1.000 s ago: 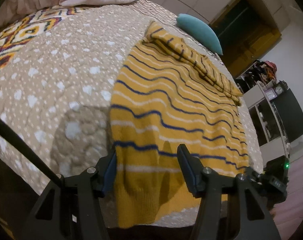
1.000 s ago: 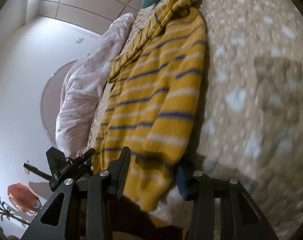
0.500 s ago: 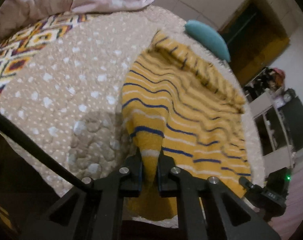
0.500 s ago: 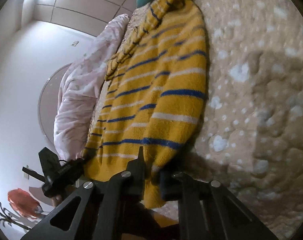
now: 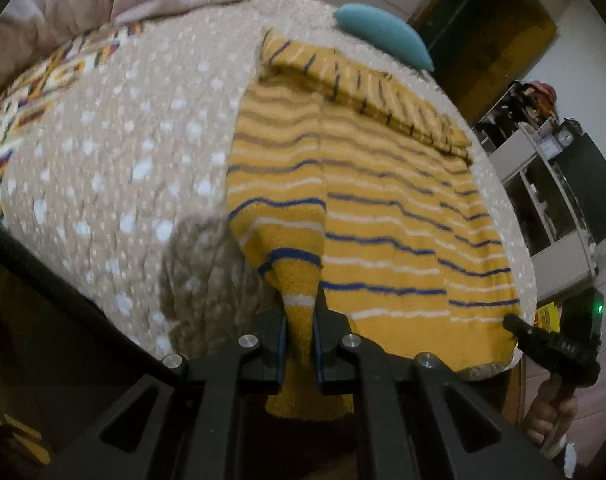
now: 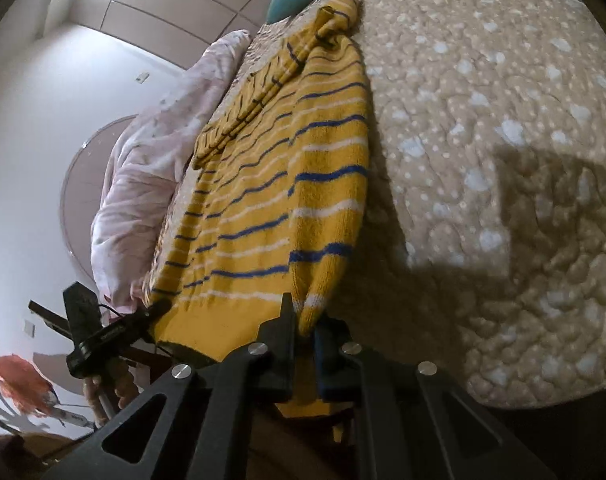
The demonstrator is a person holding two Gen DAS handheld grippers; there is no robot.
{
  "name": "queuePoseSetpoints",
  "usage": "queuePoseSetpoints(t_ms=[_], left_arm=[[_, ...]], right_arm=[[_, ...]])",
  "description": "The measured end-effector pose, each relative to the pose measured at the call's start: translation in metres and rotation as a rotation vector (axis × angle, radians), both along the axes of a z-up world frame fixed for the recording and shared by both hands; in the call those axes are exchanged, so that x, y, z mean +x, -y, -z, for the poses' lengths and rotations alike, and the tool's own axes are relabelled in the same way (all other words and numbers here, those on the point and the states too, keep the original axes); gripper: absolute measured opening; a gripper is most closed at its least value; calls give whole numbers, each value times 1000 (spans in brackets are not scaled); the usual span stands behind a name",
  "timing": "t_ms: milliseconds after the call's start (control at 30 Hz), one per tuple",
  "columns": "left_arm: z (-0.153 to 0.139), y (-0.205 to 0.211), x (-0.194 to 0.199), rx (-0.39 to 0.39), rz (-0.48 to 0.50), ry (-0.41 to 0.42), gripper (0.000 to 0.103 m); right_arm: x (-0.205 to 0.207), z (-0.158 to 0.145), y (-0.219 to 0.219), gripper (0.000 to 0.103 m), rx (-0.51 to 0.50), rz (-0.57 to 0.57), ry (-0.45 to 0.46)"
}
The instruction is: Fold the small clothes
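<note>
The left gripper [image 5: 299, 334] has its fingers [image 5: 274, 340] clamped on a pinch of the sweater's hem, the yellow knit standing up between the two pads and hanging down below them over the bed's near edge. The right gripper [image 6: 303, 334] does the same at the other hem corner, fingers [image 6: 281, 332] closed tight on a fold of the fabric.

One sweater [image 5: 383, 208], yellow with blue and white stripes, lies flat on the bed [image 5: 123, 152], hem toward the grippers, a sleeve folded across its far end. At each pinched corner the knit is lifted off the bedspread into a ridge.

Beyond the sweater's far end sits one teal cushion [image 5: 383, 36]. To the sweater's side, toward the head of the bed, lies one bunched pink duvet [image 6: 151, 160]. Two grippers, each held by a hand [image 5: 551, 420].
</note>
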State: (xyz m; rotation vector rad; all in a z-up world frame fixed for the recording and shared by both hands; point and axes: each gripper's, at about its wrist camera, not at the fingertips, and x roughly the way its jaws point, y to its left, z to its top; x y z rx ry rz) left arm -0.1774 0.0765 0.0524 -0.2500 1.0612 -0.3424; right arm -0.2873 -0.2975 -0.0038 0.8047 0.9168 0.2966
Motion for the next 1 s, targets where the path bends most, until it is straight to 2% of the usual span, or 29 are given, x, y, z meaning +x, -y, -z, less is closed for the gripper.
queuePoseSetpoints(t_ms=[100,233,367,433,533,633,800,900,1000], left_arm=[[-11,5,10,16,5,39,10],[-33,7,44,-4,-19,73,10],[-68,17,103,3,-51,160,10],[-79,24,140,-2,-63,170,10],[-81,37,195,-3,-86,151,10],[-61,49,247,12,-116,76,10],[-33,57,283,4,-113,1,10],[-29,54,305,-40,-114,-13,13],[-25,45,336,-153,-143,-59,22]], right_arm=[[15,-17,-2,8,-20,-13,46],[49,-48,-3,8,-42,-14,120],[90,-85,0,8,-95,-14,192],[119,-104,2,8,-119,-6,219],[169,-119,9,8,-144,10,231],[219,-114,17,8,-171,46,189],[275,-92,30,8,-168,67,110],[304,-84,42,10,-149,58,92],[342,-66,61,14,-76,92,40]])
